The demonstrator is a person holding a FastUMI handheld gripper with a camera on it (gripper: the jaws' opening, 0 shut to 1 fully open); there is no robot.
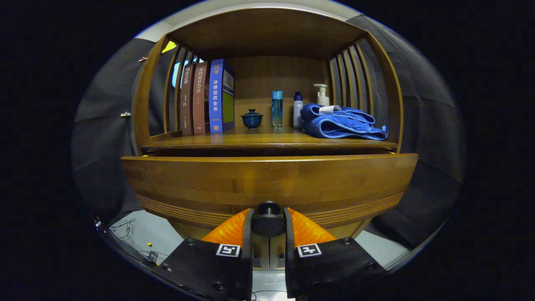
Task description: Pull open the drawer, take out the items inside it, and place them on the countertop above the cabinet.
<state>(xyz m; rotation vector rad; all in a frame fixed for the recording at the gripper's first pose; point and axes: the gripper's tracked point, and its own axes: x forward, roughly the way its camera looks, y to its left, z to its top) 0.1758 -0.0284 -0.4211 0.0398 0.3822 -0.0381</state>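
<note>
Standing inside a dark cloth booth, on a pale floor (138, 234) with loose wires. Nearest, claw (268, 223) clenching on the round dark knob (268, 219), both fingers (234, 228) pressing its sides. Knob sitting on the wooden drawer front (267, 184), low and in the middle. Drawer front standing already a little forward of the cabinet, with a dark gap showing along its top edge; inside still hidden, so items not possible to tell. Judging as the pulling step, only just begun. Next calling for a straight, steady pull backward, keeping the grip, until the inside is opening to view. Just above, tabletop (259, 142) of the cabinet, carrying books (220, 96), a small lidded cup (252, 118), bottles (277, 108) and a folded blue towel (340, 123); some free place remaining at the front edge.
</note>
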